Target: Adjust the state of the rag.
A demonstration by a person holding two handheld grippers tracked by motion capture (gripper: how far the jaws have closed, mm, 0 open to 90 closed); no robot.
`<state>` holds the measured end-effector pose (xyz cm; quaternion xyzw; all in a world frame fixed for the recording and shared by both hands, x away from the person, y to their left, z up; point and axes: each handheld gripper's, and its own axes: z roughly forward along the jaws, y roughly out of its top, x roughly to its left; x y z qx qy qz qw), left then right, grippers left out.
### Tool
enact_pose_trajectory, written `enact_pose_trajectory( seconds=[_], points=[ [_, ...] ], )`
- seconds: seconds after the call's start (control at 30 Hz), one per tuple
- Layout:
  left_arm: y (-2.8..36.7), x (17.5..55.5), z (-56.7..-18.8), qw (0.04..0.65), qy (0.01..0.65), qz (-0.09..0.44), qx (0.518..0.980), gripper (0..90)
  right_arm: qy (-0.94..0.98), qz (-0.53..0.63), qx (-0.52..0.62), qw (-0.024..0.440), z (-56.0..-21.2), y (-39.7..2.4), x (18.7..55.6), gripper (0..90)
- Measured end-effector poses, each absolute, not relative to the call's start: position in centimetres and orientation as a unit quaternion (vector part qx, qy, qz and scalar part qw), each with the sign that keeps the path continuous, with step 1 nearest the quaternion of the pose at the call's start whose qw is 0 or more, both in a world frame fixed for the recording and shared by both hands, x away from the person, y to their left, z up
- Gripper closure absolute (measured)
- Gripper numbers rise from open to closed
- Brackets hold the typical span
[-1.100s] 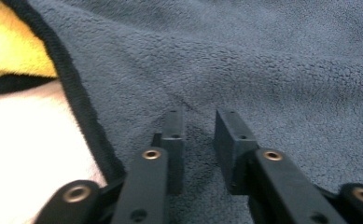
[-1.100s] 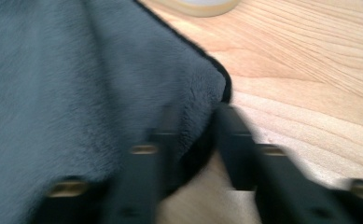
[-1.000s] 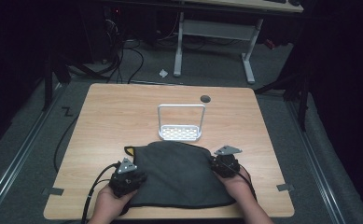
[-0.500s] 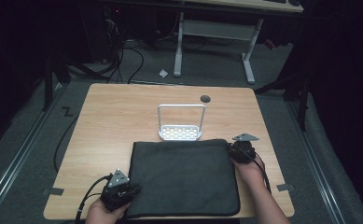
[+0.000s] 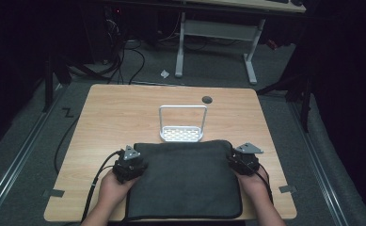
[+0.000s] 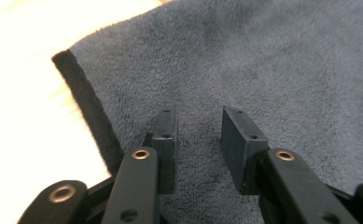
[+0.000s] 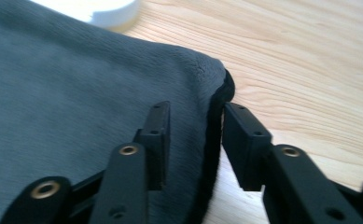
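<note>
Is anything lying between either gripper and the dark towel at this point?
Nothing visible does. The left gripper sits over the dark towel near its left edge, jaws apart; the right gripper straddles the towel's right edge, jaws apart.

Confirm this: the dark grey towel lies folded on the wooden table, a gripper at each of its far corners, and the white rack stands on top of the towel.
Wrong on the rack. The high view shows the white rack standing on the bare wooden table just beyond the towel's far edge, not on it. The rest holds.

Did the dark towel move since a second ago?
Yes. The towel's far edge has shifted away from the person and now reaches the base of the white stand, where a strip of bare table showed before.
</note>
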<state>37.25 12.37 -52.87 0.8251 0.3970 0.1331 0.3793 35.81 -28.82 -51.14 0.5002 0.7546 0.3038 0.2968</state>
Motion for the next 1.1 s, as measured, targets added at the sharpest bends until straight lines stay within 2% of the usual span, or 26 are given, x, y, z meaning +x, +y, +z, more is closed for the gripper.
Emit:
enact_pose_trajectory(
  seconds=[0.07, 0.1, 0.23, 0.33, 0.47, 0.6, 0.7, 0.83, 1.0, 1.1],
  points=[
    [12.5, 36.8, -52.8, 0.381, 0.395, 0.121, 0.827, 68.9, 0.746, 0.302, 0.506, 0.311, -51.0, -29.2, 35.7, 56.8],
    [12.5, 36.5, -52.8, 0.381, 0.394, 0.120, 0.828, 68.9, 0.743, 0.311, 0.511, 0.301, -50.9, -29.4, 35.8, 57.7],
    [12.6, 35.5, -52.8, 0.379, 0.386, 0.120, 0.832, 69.3, 0.753, 0.337, 0.510, 0.245, -51.4, -29.3, 35.9, 73.9],
    [12.7, 35.1, -52.8, 0.385, 0.390, 0.114, 0.829, 69.7, 0.775, 0.314, 0.501, 0.222, -52.5, -28.3, 36.3, 83.0],
    [12.9, 33.9, -52.8, 0.392, 0.394, 0.092, 0.826, 69.8, 0.774, 0.317, 0.506, 0.210, -52.4, -28.5, 35.6, 85.3],
    [12.9, 32.1, -52.6, 0.389, 0.381, 0.067, 0.836, 69.5, 0.779, 0.318, 0.502, 0.200, -52.3, -29.2, 33.3, 85.2],
    [12.9, 32.1, -52.6, 0.389, 0.375, 0.055, 0.840, 69.0, 0.782, 0.315, 0.498, 0.201, -52.3, -29.6, 32.1, 85.0],
    [12.8, 34.0, -52.8, 0.397, 0.387, 0.071, 0.829, 75.3, 0.778, 0.312, 0.503, 0.213, -52.4, -29.7, 32.4, 85.0],
    [12.5, 37.3, -53.0, 0.402, 0.405, 0.085, 0.817, 75.6, 0.766, 0.315, 0.516, 0.220, -52.5, -30.0, 34.2, 85.0],
    [12.5, 38.2, -52.9, 0.400, 0.411, 0.075, 0.816, 74.8, 0.761, 0.313, 0.523, 0.223, -52.5, -30.1, 35.4, 84.7]
  ],
)
